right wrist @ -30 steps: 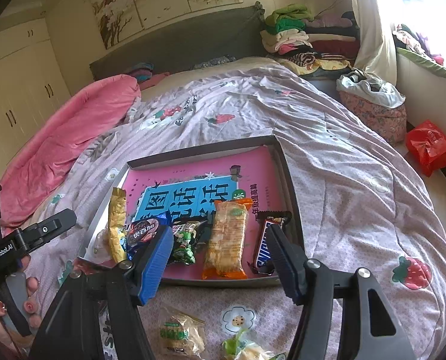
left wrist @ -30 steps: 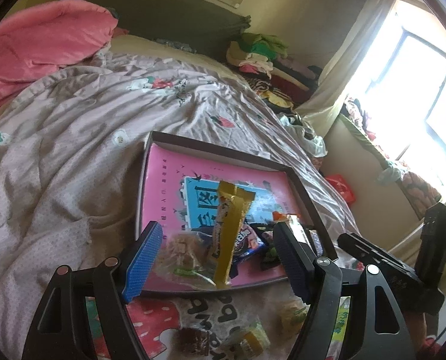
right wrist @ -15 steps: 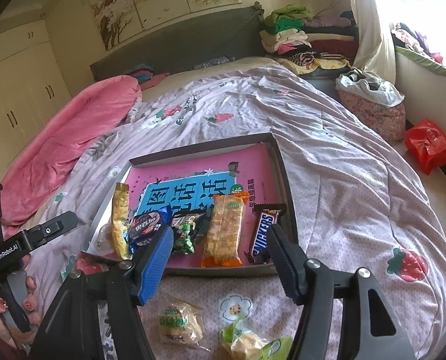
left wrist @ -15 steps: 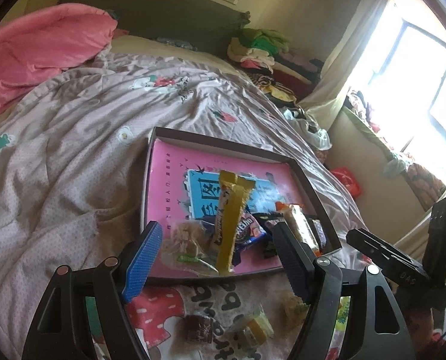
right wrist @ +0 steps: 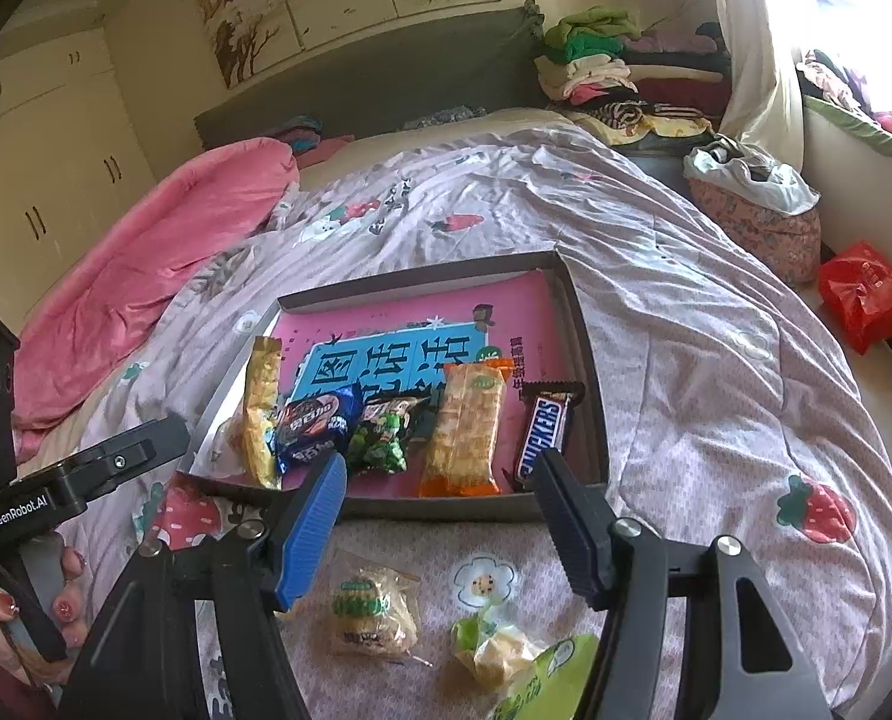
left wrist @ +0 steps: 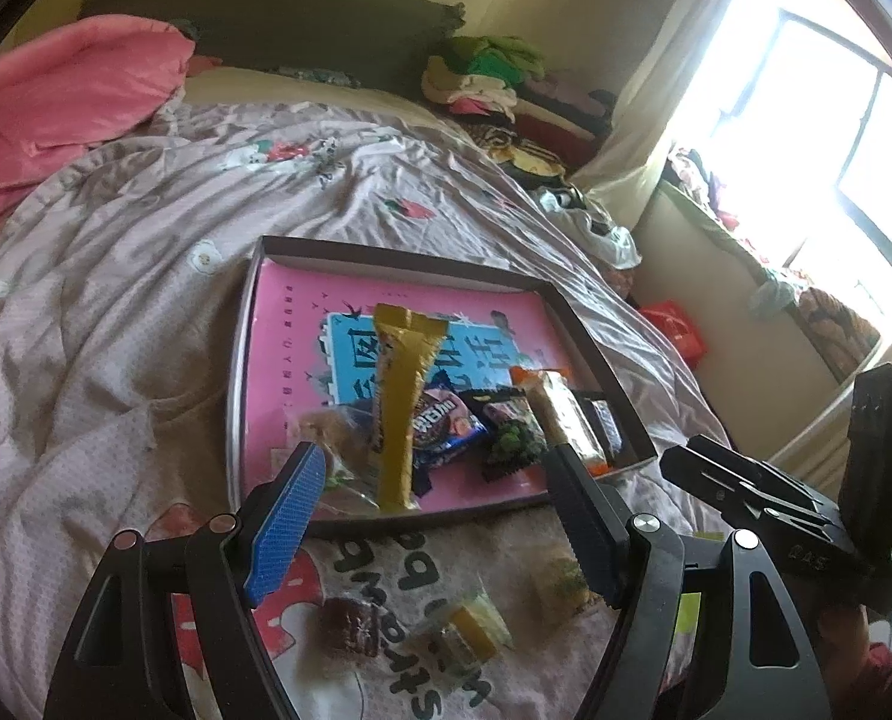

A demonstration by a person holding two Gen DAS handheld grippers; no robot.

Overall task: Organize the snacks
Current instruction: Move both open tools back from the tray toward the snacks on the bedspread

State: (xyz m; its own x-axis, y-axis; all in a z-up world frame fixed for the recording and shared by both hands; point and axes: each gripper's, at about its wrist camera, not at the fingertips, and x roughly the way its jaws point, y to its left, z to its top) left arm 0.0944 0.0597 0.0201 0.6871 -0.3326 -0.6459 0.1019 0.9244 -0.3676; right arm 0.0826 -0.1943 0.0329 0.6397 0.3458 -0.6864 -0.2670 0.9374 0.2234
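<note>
I see both claws spread, nothing pinched: left claw (left wrist: 434,495), right claw (right wrist: 440,492). Snack tray (right wrist: 590,372) sits mid-frame on the bed (right wrist: 716,372).

On the black body of my left hand-held gripper (right wrist: 80,483), at nine o'clock, I read "GenRobot.AI". The brown chocolate bar (right wrist: 543,433) in the tray says "SNICKERS". The blue panel (right wrist: 386,360) beneath carries large Chinese characters; smaller print is unreadable.

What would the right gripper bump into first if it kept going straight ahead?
Probably the tray's near wall, or the orange cracker pack just behind it. The right gripper is open and empty; depth is hard to judge.
</note>
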